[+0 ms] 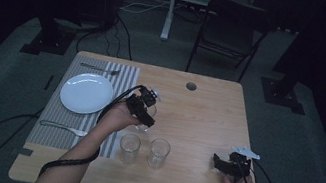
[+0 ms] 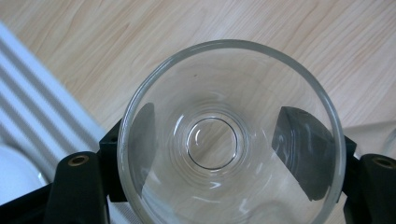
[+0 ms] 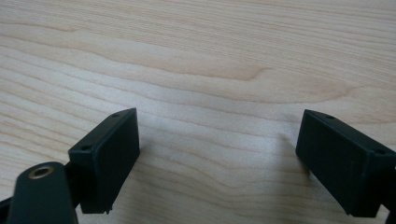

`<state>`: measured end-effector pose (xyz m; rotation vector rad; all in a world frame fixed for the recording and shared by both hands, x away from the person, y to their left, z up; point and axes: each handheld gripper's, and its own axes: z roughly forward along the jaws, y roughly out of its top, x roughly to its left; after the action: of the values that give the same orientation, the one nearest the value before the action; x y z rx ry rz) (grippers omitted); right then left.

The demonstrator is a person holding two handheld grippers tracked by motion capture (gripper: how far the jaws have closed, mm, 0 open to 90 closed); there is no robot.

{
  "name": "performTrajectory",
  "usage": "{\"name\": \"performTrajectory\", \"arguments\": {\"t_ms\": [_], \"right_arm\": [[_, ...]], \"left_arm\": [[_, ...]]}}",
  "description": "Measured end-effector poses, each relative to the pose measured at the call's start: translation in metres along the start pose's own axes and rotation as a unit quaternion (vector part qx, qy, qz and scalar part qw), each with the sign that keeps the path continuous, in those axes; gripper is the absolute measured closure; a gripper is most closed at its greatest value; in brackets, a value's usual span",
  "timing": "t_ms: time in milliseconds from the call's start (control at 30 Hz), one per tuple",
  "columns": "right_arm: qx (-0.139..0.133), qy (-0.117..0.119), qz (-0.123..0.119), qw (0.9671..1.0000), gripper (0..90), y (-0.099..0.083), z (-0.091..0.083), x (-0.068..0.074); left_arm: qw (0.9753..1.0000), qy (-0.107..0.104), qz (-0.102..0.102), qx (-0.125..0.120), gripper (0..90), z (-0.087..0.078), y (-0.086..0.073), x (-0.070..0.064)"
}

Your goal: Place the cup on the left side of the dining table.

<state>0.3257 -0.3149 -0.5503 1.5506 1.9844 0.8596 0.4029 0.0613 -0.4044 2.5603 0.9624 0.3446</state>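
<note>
Clear glass (image 2: 231, 135) – gripped by left tongs (image 1: 142, 104), jaws pressed on its outer wall, above counter (image 1: 208, 109) beside striped mat (image 1: 96, 110). Right tongs (image 3: 219, 158) released, empty. Risk – smooth wall slips, or glass knocks two tumblers (image 1: 144, 150) nearby.

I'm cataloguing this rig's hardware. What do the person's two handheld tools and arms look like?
Both tools, left and right, are black with two flat rectangular jaws, brass-coloured pivot screws and a grey three-cornered plate on top. A thick black cable trails from each. The forearms are bare, no sleeves visible.
</note>
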Motion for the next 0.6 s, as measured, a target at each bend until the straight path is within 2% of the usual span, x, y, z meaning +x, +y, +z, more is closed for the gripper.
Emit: {"name": "performTrajectory", "arguments": {"t_ms": [200,300,500,600], "right_arm": [[0.0,0.0,0.0,1.0,13.1,0.0,0.0,0.0],[0.0,0.0,0.0,1.0,13.1,0.0,0.0,0.0],[0.0,0.0,0.0,1.0,13.1,0.0,0.0,0.0],[0.0,-0.002,0.002,1.0,13.1,0.0,0.0,0.0]], "left_arm": [[0.9995,0.015,-0.029,0.004,29.1,-0.007,-0.023,0.023],[0.9992,0.02,-0.033,0.005,29.1,-0.008,-0.029,0.028],[0.9977,0.033,-0.058,0.016,29.1,-0.01,-0.053,0.05],[0.9971,0.037,-0.065,0.017,29.1,-0.01,-0.06,0.056]]}}
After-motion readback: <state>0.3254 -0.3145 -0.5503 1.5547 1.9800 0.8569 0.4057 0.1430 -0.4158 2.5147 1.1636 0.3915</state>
